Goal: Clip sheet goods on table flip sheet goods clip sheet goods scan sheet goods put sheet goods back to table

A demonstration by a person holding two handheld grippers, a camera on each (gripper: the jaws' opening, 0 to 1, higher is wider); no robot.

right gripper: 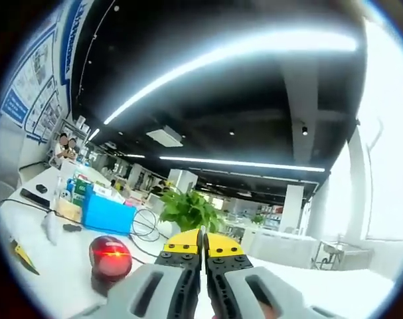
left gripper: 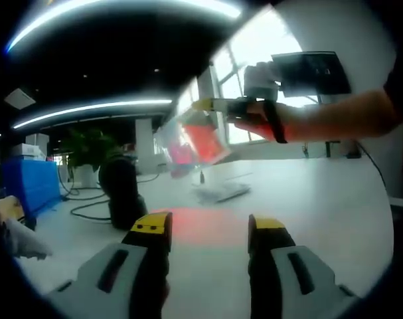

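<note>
**Sheet goods held aloft in the right claw**

We see the sheet goods [left gripper: 200,141] up in the air over the white desk [left gripper: 307,199], well clear of its surface. It is a flat, clear packet with red and pink contents, tilted and blurred. In the left gripper view its upper edge is pinched by the right claw [left gripper: 211,105], which comes in from the right with a person's hand [left gripper: 254,119] wrapped around its body and a bare forearm trailing behind it.

In the right gripper view, we look along the right claw's own yellow-tipped jaws, which are pressed together with only a thin seam between them; the packet itself we cannot make out there.

The left claw [left gripper: 208,229] hangs low over the desk with its jaws set well apart and nothing between them. A reddish glow lies on the desk just ahead of its tips.

Beneath the raised packet, a pale flat object [left gripper: 221,193] lies on the desk. To the left stands a dark scanner [left gripper: 121,193]; in the right gripper view its head glows red. Farther off are a blue box [right gripper: 108,214], black cables [left gripper: 88,209] and a leafy plant [right gripper: 188,211].
</note>
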